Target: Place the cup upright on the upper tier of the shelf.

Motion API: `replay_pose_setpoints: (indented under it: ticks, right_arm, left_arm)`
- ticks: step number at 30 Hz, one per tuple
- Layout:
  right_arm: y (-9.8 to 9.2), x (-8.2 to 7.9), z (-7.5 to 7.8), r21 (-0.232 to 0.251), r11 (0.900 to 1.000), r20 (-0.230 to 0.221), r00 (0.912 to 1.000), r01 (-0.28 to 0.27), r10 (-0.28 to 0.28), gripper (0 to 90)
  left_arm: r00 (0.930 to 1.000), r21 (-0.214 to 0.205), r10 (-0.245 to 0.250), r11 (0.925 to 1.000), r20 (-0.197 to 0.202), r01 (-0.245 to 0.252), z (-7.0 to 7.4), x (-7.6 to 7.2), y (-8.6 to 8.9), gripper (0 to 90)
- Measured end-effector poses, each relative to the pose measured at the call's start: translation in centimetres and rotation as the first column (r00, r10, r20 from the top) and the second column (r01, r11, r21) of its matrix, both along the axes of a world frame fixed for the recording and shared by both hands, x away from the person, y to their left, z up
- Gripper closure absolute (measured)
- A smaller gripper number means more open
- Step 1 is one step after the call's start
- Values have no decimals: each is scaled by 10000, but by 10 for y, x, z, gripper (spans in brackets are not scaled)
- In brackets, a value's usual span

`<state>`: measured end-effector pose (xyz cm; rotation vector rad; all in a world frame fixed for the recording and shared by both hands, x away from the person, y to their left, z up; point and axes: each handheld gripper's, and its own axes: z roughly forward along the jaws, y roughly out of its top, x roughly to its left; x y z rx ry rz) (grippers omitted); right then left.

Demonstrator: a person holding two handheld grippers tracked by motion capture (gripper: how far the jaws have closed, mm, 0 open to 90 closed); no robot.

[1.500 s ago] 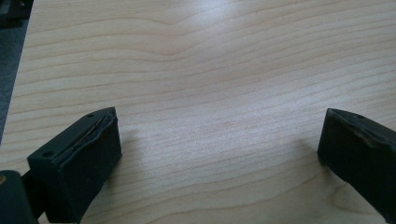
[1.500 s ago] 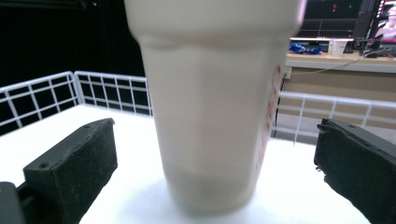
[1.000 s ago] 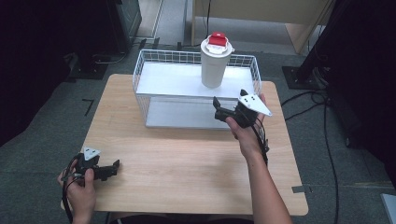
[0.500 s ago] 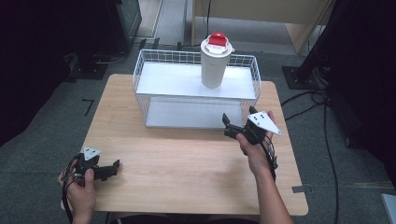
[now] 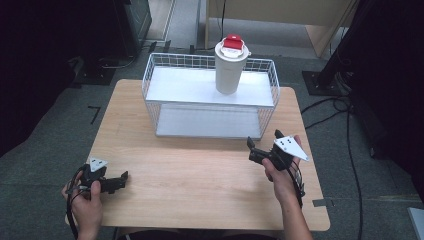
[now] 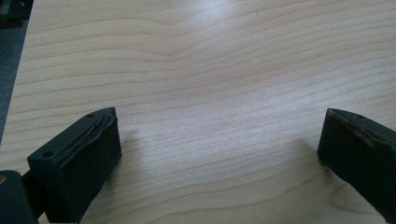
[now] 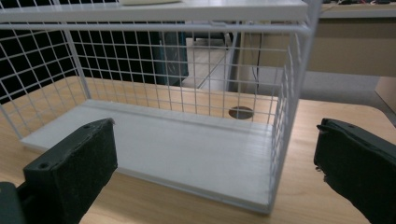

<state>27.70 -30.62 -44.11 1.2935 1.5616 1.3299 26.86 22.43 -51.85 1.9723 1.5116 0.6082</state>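
Note:
A white cup with a red lid (image 5: 230, 67) stands upright on the top shelf of a white wire rack (image 5: 165, 107) at the back of the wooden table (image 5: 200, 185). My right gripper (image 5: 253, 150) is held open in front of the rack's right end, above the table. In the right gripper view its jaws frame the rack's lower white shelf (image 7: 187, 154), with nothing between them. My left gripper (image 5: 120, 181) rests low near the table's front left corner, open and empty. The left gripper view looks down on bare wood (image 6: 210, 84) between its jaws.
The rack's lower shelf (image 5: 207, 122) holds nothing. Dark floor surrounds the table, with black stands and cables (image 5: 325, 107) at the right and a wooden cabinet (image 5: 280, 20) behind. A round cable hole (image 7: 241, 112) shows in the table behind the rack.
My right gripper has drawn back from the rack's right front toward the person and lower over the table. The left gripper has stayed put.

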Motion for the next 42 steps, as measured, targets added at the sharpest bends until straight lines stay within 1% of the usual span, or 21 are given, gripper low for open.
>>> replay_pose_setpoints:
  ticks: [6, 10, 11, 18, 23, 24, 25, 26, 29, 31, 35, 38, 39, 40, 42]
  right_arm:
    - [-12, -10, -12, -92, 9997, -205, 9995, 237, -239, 0]
    - [-16, -15, -18, -155, 9994, -341, 9989, 305, -310, 0]
    - [-21, -19, -23, -190, 9992, -429, 9984, 358, -365, 0]
    - [-33, -31, -38, -272, 9979, -757, 9953, 590, -609, 0]
    - [-41, -37, -45, -298, 9970, -959, 9926, 721, -746, 0]
    - [-45, -41, -49, -440, 9959, -1044, 9910, 795, -837, 0]
    - [-45, -41, -49, -440, 9959, -1044, 9910, 795, -837, 0]
    - [-49, -44, -52, -533, 9947, -1145, 9890, 881, -937, 0]
    - [-54, -47, -55, -578, 9936, -1224, 9870, 974, -1038, 0]
    - [-59, -52, -59, -592, 9922, -1376, 9836, 1097, -1169, 0]
    - [-68, -59, -63, -701, 9899, -1481, 9801, 1229, -1322, 0]
    - [-75, -64, -68, -773, 9877, -1664, 9750, 1359, -1472, 0]
    - [-75, -64, -68, -773, 9877, -1664, 9750, 1359, -1472, 0]
    - [-81, -69, -72, -826, 9857, -1792, 9708, 1467, -1595, 0]
    - [-83, -70, -73, -856, 9851, -1841, 9693, 1491, -1627, 0]
  left_arm:
    - [10000, -7, 10, 10000, 4, -10, 0, 0, 0, 0]
    - [10000, 0, 2, 10000, -3, -2, 0, 0, 0, 0]
    - [10000, 3, -1, 10000, -3, 1, 0, 0, 0, 0]
    - [10000, -2, 1, 10000, -9, -1, 0, 0, 0, 0]
    - [10000, -5, 5, 10000, -1, -5, 0, 0, 0, 0]
    - [10000, -4, 4, 10000, 0, -4, 0, 0, 0, 0]
    - [10000, -4, 4, 10000, 0, -4, 0, 0, 0, 0]
    - [10000, -6, 2, 10000, -2, -2, 0, 0, 0, 0]
    - [10000, 1, 5, 10000, -6, -5, 0, 0, 0, 0]
    - [10000, -5, 7, 10000, 2, -7, 0, 0, 0, 0]
    - [10000, -2, 7, 10000, -3, -7, 0, 0, 0, 0]
    - [10000, -3, 5, 10000, 0, -5, 0, 0, 0, 0]
    - [10000, -3, 5, 10000, 0, -5, 0, 0, 0, 0]
    - [10000, -12, 12, 10000, 6, -12, 0, 0, 0, 0]
    - [10000, 0, 4, 10000, -6, -4, 0, 0, 0, 0]
